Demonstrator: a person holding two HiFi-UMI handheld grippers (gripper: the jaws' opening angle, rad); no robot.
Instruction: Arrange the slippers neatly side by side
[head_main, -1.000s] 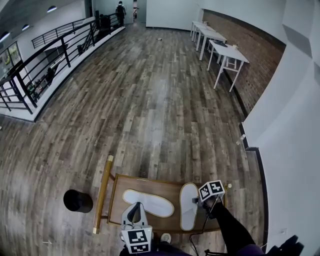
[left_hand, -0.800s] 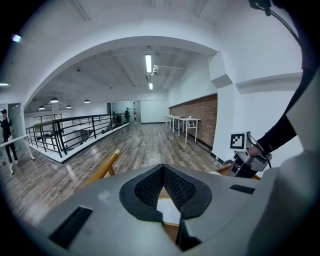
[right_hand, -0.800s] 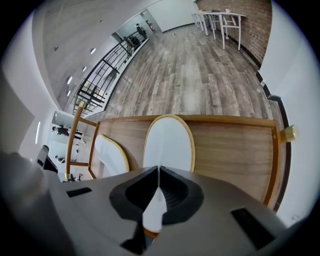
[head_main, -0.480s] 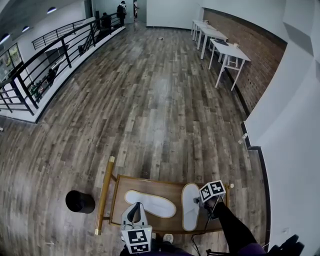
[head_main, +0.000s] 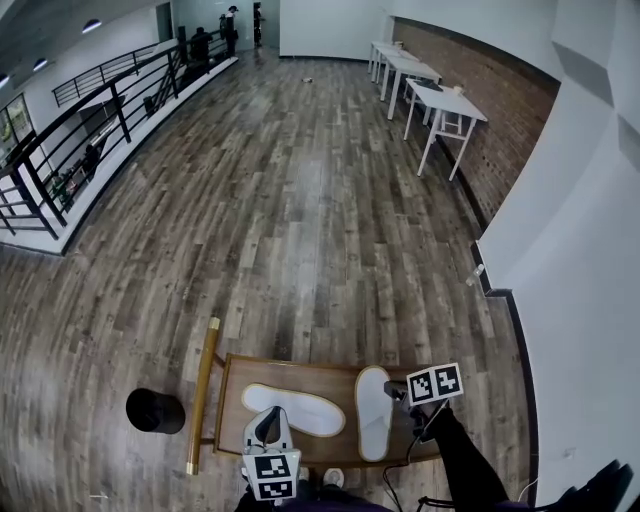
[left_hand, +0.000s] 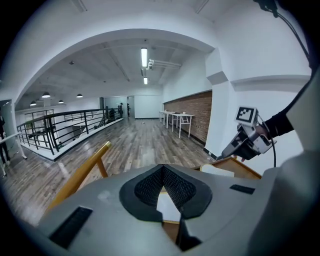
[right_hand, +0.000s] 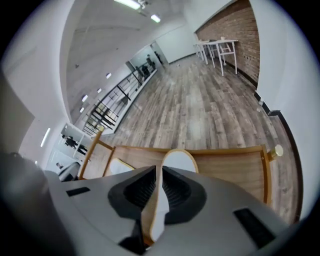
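left gripper closed, empty; right gripper jaws just opening, tan-rimmed white oval right slipper between them (only its own view shows that), 3 o'clock of left slipper on wooden tray.

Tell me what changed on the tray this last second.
The right gripper has pulled slightly away and its jaws have just been opening, with the right slipper still between them. Both slippers lie where they were, the left slipper angled; the left gripper stays shut.
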